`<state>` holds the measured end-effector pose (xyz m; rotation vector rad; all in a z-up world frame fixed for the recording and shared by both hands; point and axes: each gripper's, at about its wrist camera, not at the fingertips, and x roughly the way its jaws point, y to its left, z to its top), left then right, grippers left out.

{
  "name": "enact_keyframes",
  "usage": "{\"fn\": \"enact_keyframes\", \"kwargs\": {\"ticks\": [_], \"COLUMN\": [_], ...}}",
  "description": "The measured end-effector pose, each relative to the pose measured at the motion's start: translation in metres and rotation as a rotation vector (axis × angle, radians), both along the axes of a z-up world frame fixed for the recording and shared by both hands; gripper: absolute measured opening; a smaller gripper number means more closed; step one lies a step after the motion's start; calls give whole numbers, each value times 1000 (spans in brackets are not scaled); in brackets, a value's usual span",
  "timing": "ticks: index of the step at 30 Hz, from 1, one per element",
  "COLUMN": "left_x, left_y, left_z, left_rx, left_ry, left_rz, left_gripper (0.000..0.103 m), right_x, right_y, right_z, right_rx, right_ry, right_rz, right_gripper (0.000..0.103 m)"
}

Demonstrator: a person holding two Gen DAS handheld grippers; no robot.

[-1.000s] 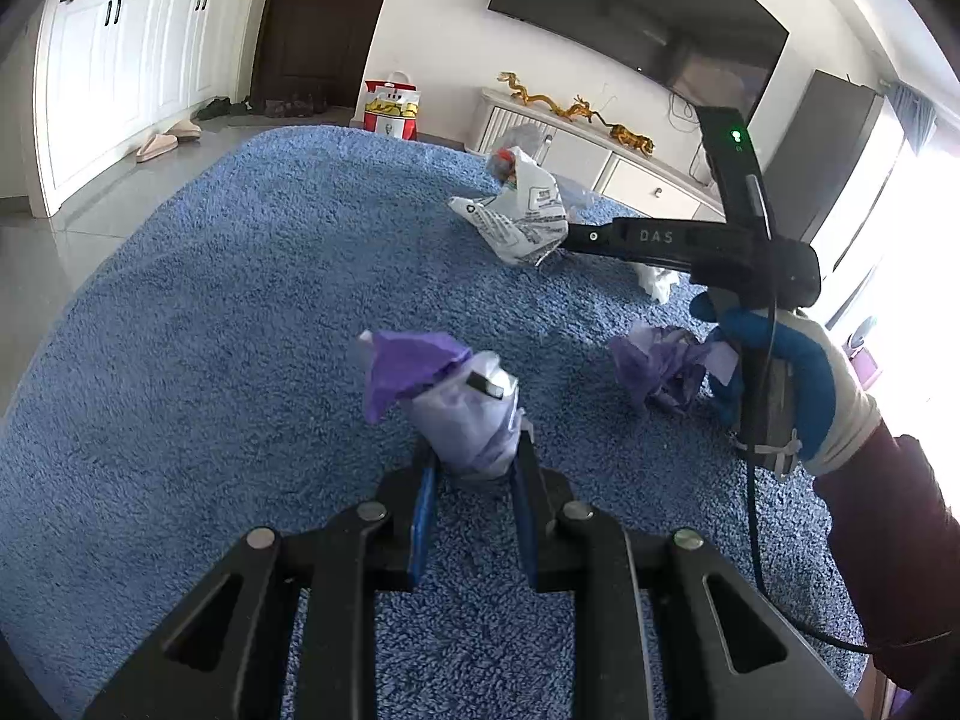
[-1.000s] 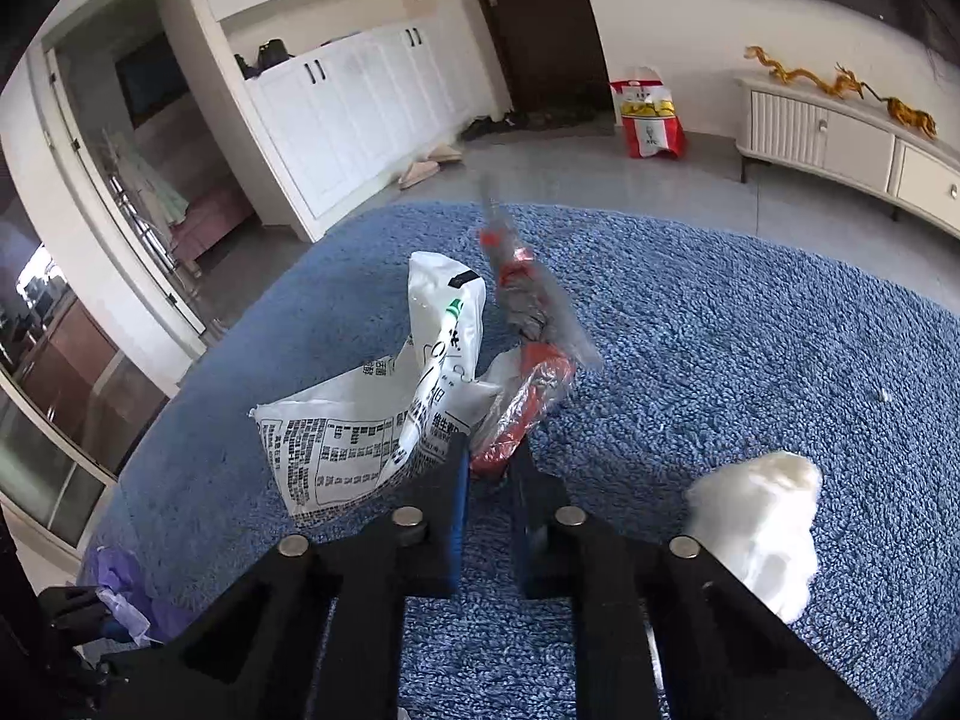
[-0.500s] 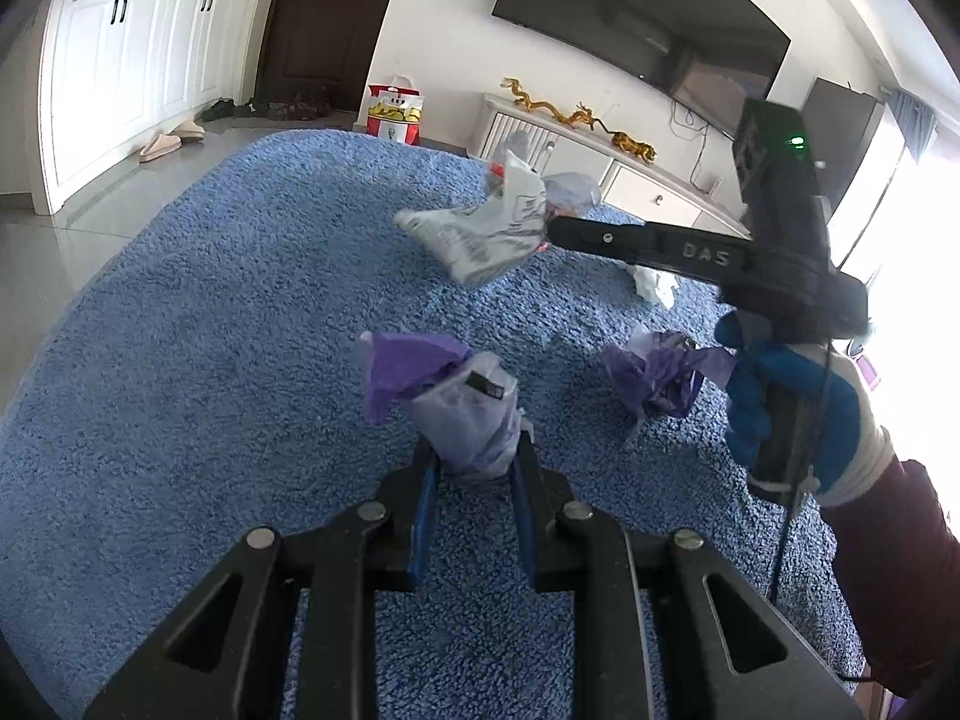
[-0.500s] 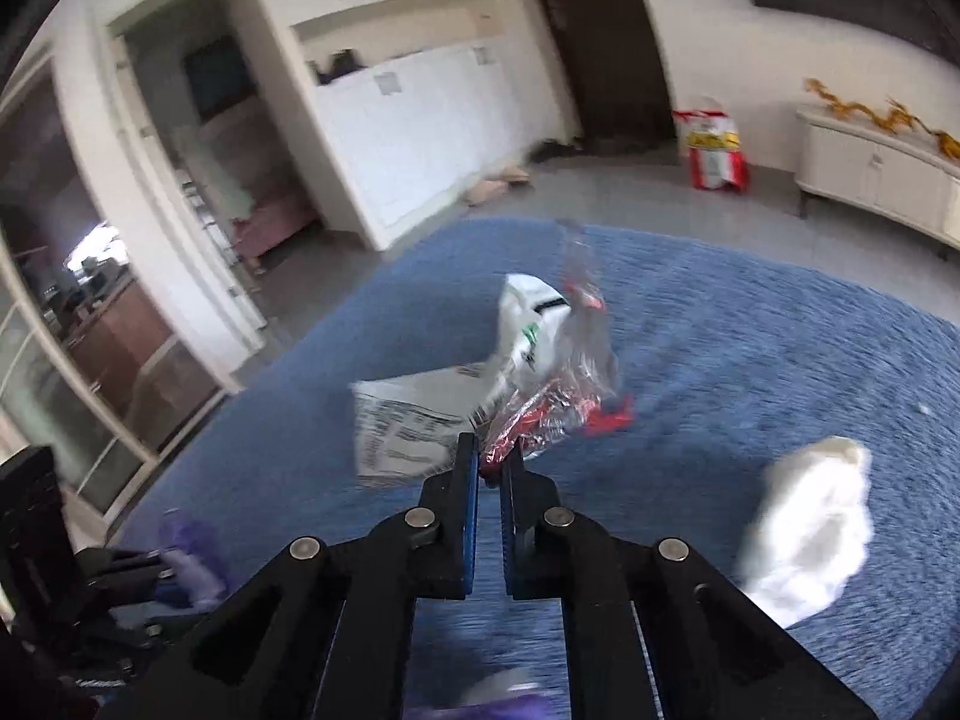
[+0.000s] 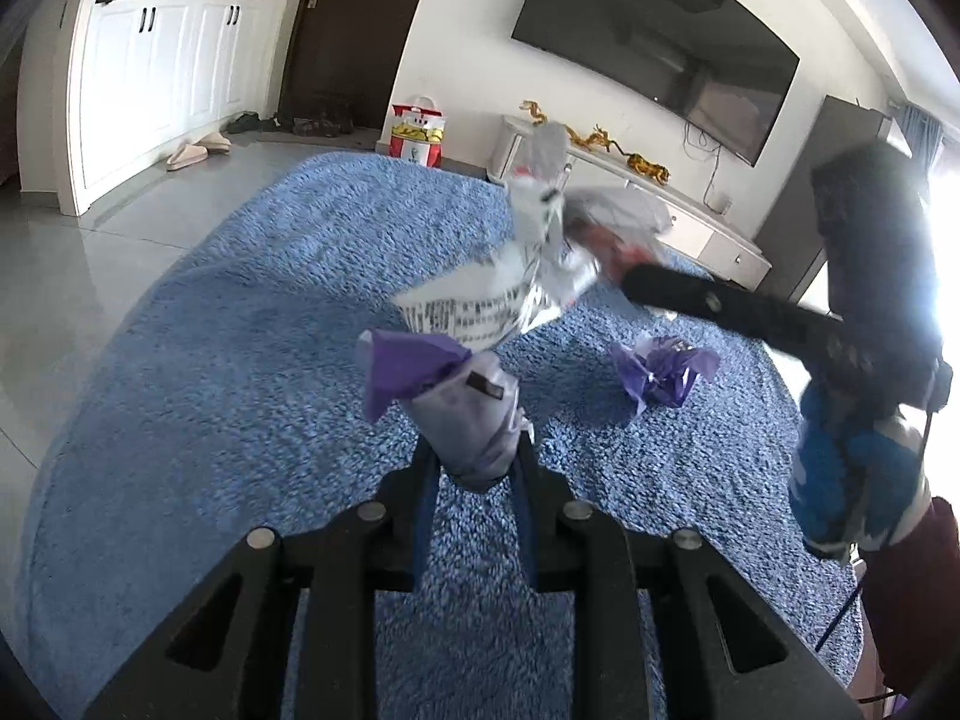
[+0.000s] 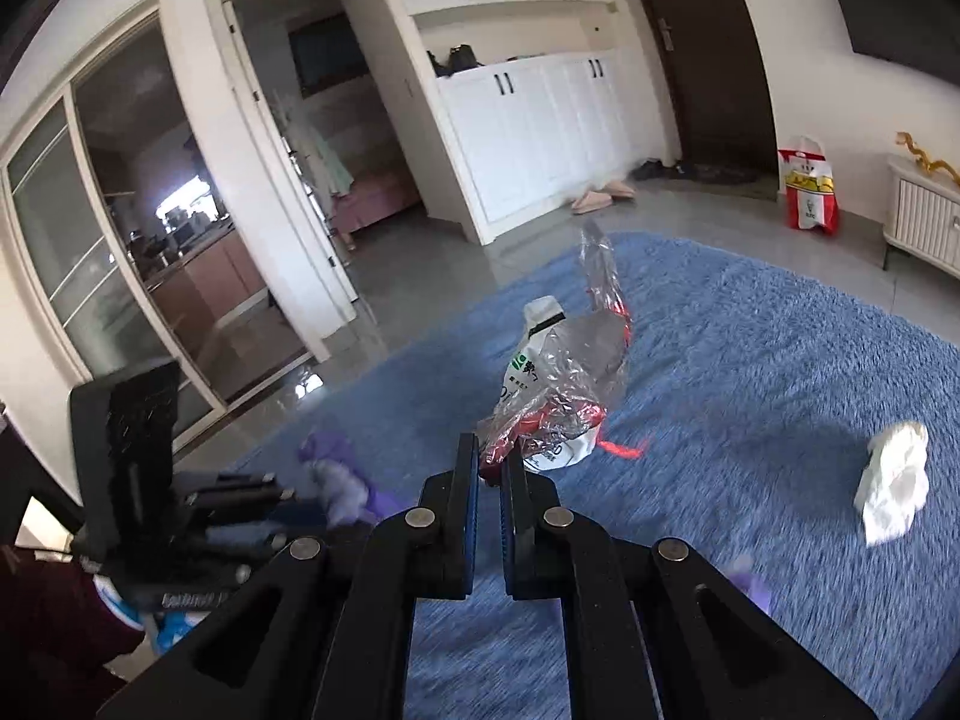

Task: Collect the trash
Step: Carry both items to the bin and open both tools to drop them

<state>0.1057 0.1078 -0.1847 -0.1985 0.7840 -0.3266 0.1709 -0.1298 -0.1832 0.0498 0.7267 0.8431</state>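
My left gripper (image 5: 474,462) is shut on a crumpled purple and white wrapper (image 5: 462,414), held above the blue carpet (image 5: 240,360). My right gripper (image 6: 492,462) is shut on a bundle of clear, red and white printed plastic wrappers (image 6: 558,402), lifted off the carpet (image 6: 750,360). In the left wrist view that bundle (image 5: 516,294) hangs from the right gripper (image 5: 636,282), just beyond and above my left fingertips. The left gripper with its purple wrapper (image 6: 342,480) shows at lower left in the right wrist view.
A purple crumpled wrapper (image 5: 660,372) lies on the carpet to the right of my left gripper. A white crumpled tissue (image 6: 894,480) lies on the carpet at right. A red and white bag (image 5: 417,132) stands by the dark door. A white TV cabinet (image 5: 690,216) lines the far wall.
My right gripper has swung left and up with the plastic bundle, bringing it close above the left gripper. The left gripper has stayed in place, still holding its purple wrapper.
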Motion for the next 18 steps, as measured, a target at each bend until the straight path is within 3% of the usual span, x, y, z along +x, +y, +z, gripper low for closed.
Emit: {"fn": "enact_keyframes", "kwargs": {"ticks": [18], "left_x": [-53], "left_y": [-16], "left_z": [57], "left_rx": [12], "left_ry": [-120], "left_rz": [-45], "left_gripper": [21], "right_x": [-111], "right_y": [-124], "right_z": [59], "right_rx": [24], "right_ry": [-100], "right_rz": [-269], "right_gripper": [6]}}
